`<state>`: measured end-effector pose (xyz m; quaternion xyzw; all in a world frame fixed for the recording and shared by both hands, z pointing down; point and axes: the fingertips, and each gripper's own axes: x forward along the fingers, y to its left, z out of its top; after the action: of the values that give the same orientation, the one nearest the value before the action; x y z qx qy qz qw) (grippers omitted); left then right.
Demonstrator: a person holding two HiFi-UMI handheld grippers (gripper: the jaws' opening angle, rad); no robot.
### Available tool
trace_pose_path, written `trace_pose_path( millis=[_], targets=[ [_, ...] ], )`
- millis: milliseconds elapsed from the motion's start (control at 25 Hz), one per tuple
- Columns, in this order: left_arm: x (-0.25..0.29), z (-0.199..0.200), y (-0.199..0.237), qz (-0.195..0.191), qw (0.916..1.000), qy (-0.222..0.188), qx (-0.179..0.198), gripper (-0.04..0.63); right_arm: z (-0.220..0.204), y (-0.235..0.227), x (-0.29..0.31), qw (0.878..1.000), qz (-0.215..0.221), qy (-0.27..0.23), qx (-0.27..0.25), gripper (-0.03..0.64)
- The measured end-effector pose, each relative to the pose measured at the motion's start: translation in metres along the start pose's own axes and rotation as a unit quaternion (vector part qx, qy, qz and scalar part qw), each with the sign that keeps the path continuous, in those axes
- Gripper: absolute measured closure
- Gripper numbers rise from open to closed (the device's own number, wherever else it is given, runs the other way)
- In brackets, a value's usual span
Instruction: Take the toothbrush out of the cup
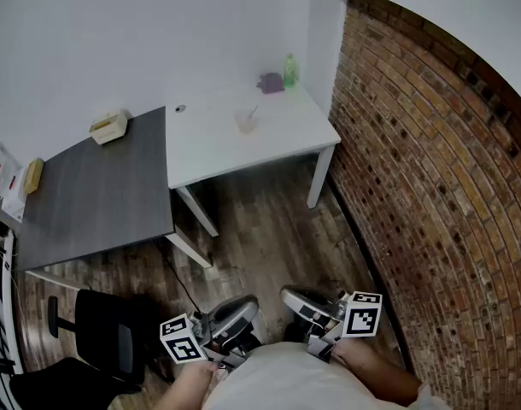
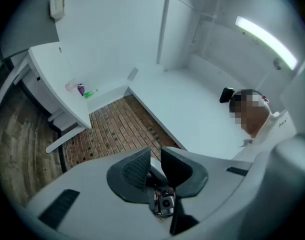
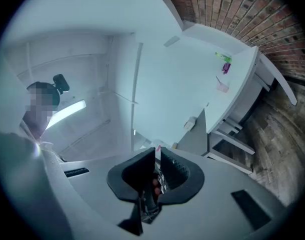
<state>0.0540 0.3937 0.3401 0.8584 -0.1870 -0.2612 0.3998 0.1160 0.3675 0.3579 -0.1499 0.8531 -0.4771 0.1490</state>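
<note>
A clear cup [image 1: 246,122] with a toothbrush [image 1: 252,113] standing in it sits near the middle of the white table [image 1: 211,152], far ahead of me. The cup shows small in the left gripper view [image 2: 71,85] and in the right gripper view [image 3: 222,86]. Both grippers are held low, close to my body and well short of the table. My left gripper [image 1: 231,319] [image 2: 156,151] has its jaws together with nothing between them. My right gripper [image 1: 301,301] [image 3: 157,153] is likewise shut and empty.
A green bottle [image 1: 289,70] and a purple object [image 1: 271,82] stand at the white table's far right corner. A dark table [image 1: 98,195] adjoins on the left, with a yellowish box [image 1: 108,126]. A brick wall [image 1: 431,169] runs along the right. A black chair [image 1: 107,340] stands at the lower left.
</note>
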Motion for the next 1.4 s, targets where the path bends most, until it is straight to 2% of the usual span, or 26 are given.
trace_pose_path(
  millis=[240, 360, 480, 600, 680, 880, 1160, 1400],
  targets=[
    [0.005, 0.000, 0.003, 0.000, 1.0000, -0.004, 0.000, 0.529, 0.005, -0.005, -0.003, 1.000, 0.000, 0.000, 0.002, 0.601],
    [0.005, 0.006, 0.004, 0.004, 0.9998, -0.013, 0.013, 0.529, 0.013, -0.007, -0.007, 1.000, -0.007, -0.005, -0.008, 0.601],
    [0.004, 0.011, 0.008, 0.028, 0.9984, -0.014, 0.047, 0.529, 0.026, -0.015, -0.016, 0.996, -0.045, -0.002, -0.078, 0.601],
    [0.004, 0.015, 0.012, 0.055, 0.9951, -0.013, 0.082, 0.529, 0.039, -0.022, -0.027, 0.977, -0.094, 0.020, -0.190, 0.602],
    [0.005, 0.019, 0.014, 0.062, 0.9938, -0.018, 0.090, 0.529, 0.049, -0.028, -0.034, 0.969, -0.109, 0.028, -0.222, 0.601],
    [0.016, 0.022, 0.021, 0.073, 0.9925, -0.031, 0.093, 0.529, 0.068, -0.041, -0.044, 0.974, -0.109, 0.018, -0.198, 0.601],
    [0.032, 0.021, 0.028, 0.091, 0.9897, -0.046, 0.100, 0.529, 0.080, -0.059, -0.056, 0.975, -0.107, 0.039, -0.189, 0.601],
    [0.038, 0.024, 0.031, 0.099, 0.9889, -0.043, 0.102, 0.529, 0.090, -0.076, -0.054, 0.975, -0.127, 0.049, -0.177, 0.602]
  ],
)
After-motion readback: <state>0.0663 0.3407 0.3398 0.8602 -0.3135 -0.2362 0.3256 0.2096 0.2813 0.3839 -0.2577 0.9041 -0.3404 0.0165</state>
